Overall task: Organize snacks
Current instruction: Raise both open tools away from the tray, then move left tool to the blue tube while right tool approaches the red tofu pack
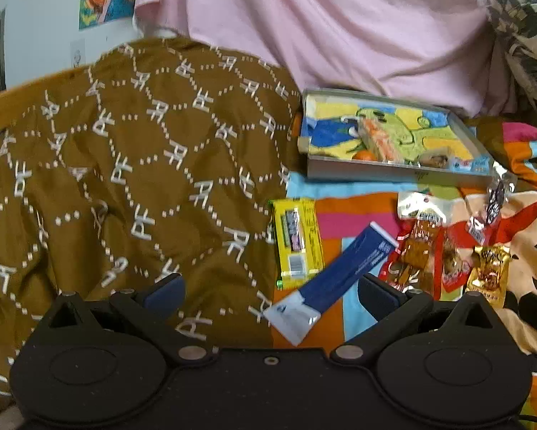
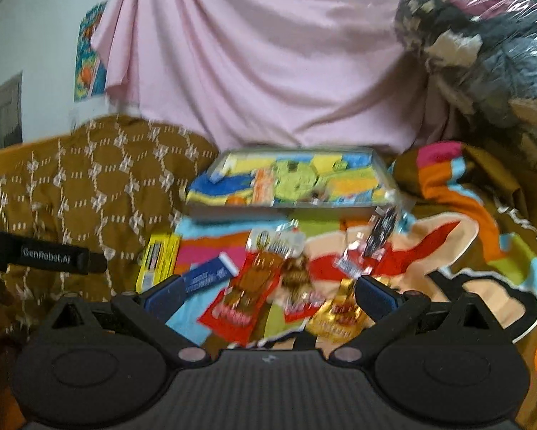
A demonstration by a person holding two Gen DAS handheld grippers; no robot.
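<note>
The snacks lie in a loose group on a colourful patterned blanket (image 1: 347, 211), in front of a shallow grey tray (image 1: 393, 173). The dark blue packet (image 1: 343, 272) lies diagonally, and its white lower end is nearest to the left gripper (image 1: 272, 294). Just beside it on the left lies a yellow packet (image 1: 297, 240), and the upper edge of the blue packet seems to overlap its corner. To the right are a red packet (image 1: 411, 254) with a white hanging top, a second red packet (image 1: 451, 265), a small golden packet (image 1: 488, 274) and a clear wrapper (image 1: 495, 204) that stands up near the corner of the tray. The tray holds a bright lining in yellow, blue and green, and some small items lie along its near wall, among them an orange round one (image 1: 365, 155). The fingers of the left gripper are wide apart and hold nothing; the blue packet lies between them in the view, but not touching them. The fingers of the right gripper (image 2: 268, 294) are also wide apart and empty, above the red and golden packets; this view is blurred. A brown cloth with white pattern (image 1: 125, 179) covers the left side, and a pink cloth (image 1: 340, 28) hangs behind the tray.
</note>
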